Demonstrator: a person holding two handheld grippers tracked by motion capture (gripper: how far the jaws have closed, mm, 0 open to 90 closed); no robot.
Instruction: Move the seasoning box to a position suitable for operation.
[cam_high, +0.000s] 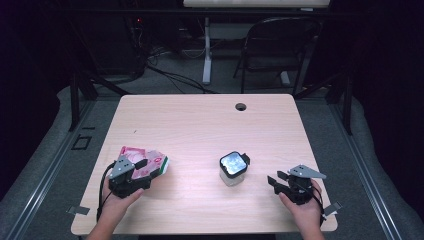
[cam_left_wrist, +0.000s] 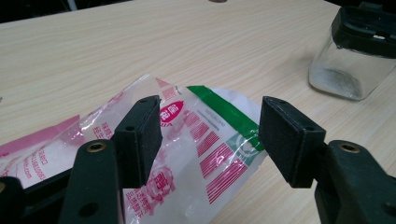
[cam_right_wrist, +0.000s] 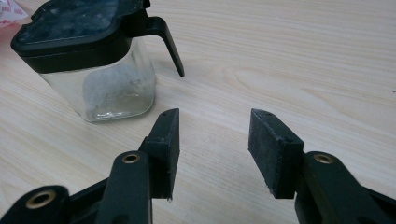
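Jar (cam_high: 233, 169) stands mid-counter (cam_high: 200, 125); left of it, open left claw (cam_left_wrist: 210, 140) straddles pouch (cam_left_wrist: 196, 149) for pickup; right claw (cam_right_wrist: 212, 144) open, empty.

Parted fingers (cam_left_wrist: 140, 140) over plastic packet (cam_left_wrist: 205, 149)

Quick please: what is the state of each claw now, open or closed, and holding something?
Left claw: open, above the plastic bag, pads not pressing it.
Right claw: open, holding nothing, near the glass jar.
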